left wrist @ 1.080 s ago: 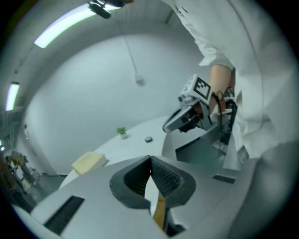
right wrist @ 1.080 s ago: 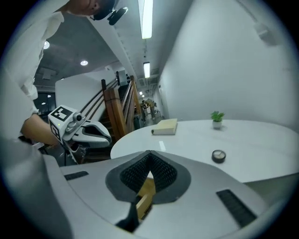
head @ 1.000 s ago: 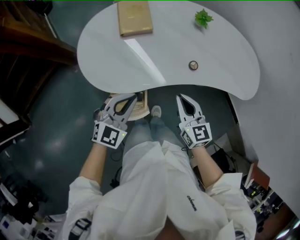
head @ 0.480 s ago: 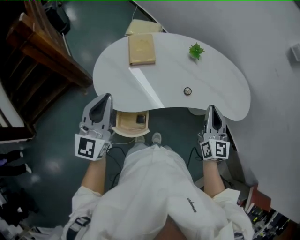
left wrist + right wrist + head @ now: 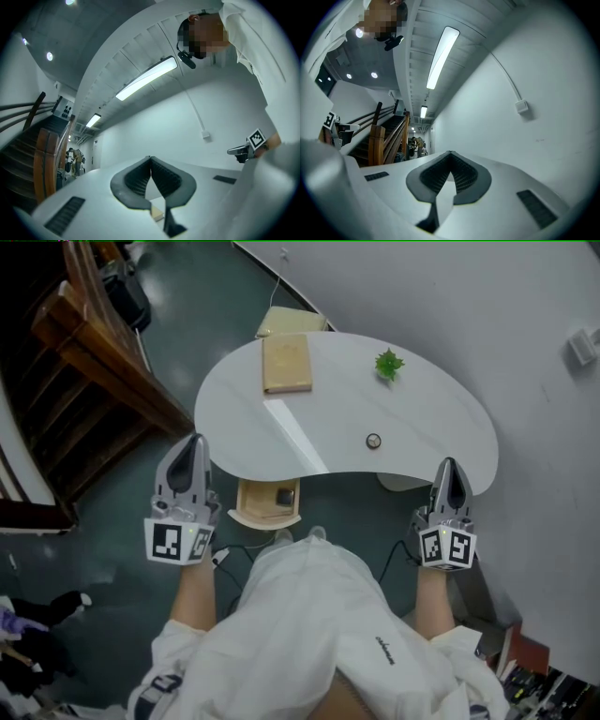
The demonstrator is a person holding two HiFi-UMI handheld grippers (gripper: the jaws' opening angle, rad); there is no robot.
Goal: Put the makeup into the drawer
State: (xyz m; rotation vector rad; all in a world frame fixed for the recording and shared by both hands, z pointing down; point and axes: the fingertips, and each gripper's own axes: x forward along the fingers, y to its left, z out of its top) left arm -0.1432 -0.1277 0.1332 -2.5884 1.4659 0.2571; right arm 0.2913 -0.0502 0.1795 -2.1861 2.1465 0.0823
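Bearing square markers (image 5: 169, 542), 2 hand-held grippers (image 5: 194, 441) (image 5: 449, 465)

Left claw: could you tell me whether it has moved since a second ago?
Yes. The left claw has moved left, away from the drawer, to the table's left edge.

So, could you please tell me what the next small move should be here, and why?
Probably open the right claw and bring it toward the small round case on the white table. That case lies nearer the right claw than the left claw; both are shut and empty, and the drawer under the table edge already stands open.
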